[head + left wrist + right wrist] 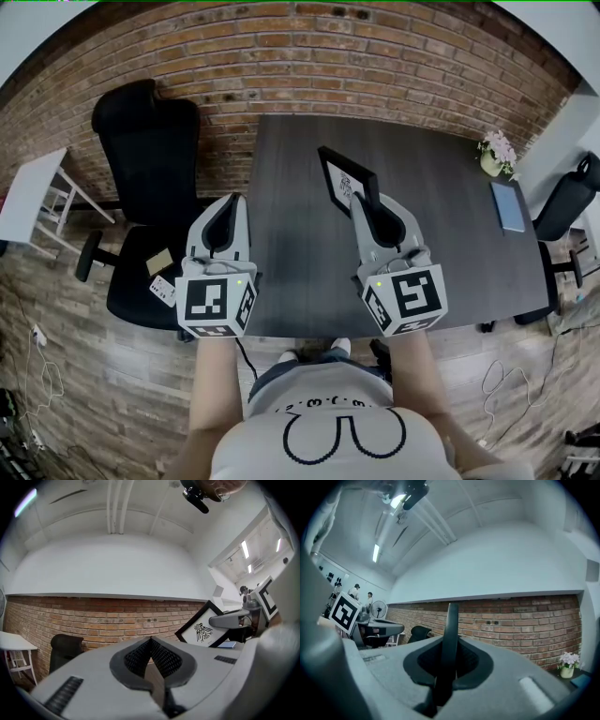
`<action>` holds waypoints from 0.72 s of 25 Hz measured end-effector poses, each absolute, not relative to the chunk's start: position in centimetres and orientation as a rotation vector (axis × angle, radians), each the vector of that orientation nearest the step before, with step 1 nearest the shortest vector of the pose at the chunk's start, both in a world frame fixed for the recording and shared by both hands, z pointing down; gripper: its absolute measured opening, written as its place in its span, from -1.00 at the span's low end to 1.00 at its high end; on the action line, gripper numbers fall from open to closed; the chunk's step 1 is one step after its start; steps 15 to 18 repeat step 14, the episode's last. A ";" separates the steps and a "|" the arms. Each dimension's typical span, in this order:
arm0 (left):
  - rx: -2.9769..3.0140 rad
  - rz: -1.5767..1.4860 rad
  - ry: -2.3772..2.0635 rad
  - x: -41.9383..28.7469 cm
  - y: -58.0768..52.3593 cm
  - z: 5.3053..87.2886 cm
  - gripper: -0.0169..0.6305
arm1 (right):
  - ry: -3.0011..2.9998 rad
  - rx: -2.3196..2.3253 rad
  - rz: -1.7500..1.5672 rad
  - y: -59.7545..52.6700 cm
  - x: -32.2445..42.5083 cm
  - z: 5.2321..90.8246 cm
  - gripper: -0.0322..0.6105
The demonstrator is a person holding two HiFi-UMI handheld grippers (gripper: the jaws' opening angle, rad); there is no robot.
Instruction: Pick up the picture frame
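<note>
Right hand-held gripper (pixel 361 202) tight on near edge of picture frame (pixel 339 180)

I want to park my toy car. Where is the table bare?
The table is bare on its left half, from the picture frame to the edge by the black chair. The strip between the frame and the blue pad is free too. The far right corner is busiest: flower pot and pad.

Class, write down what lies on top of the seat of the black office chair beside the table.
On the seat lie a flat tan piece and a small white item with dark marks. The left gripper covers the seat's right edge, so anything there cannot be seen.
</note>
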State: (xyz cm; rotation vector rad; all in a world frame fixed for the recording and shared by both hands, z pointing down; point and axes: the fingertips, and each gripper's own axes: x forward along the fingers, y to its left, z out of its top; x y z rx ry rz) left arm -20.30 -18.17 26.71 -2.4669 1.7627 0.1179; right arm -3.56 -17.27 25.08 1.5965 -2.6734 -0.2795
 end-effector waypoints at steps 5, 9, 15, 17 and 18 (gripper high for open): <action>-2.459 0.116 1.765 -20.3 -18.4 26.6 -0.95 | -2.670 1.594 -0.279 -17.6 -3.5 25.2 -0.83; -2.455 0.118 1.769 -20.6 -18.3 26.5 -0.95 | -2.674 1.591 -0.286 -17.5 -3.8 25.0 -0.83; -2.453 0.123 1.768 -20.8 -18.2 26.6 -0.95 | -2.671 1.588 -0.291 -17.3 -4.1 25.1 -0.83; -2.453 0.123 1.768 -20.8 -18.2 26.6 -0.95 | -2.671 1.588 -0.291 -17.3 -4.1 25.1 -0.83; -2.453 0.123 1.768 -20.8 -18.2 26.6 -0.95 | -2.671 1.588 -0.291 -17.3 -4.1 25.1 -0.83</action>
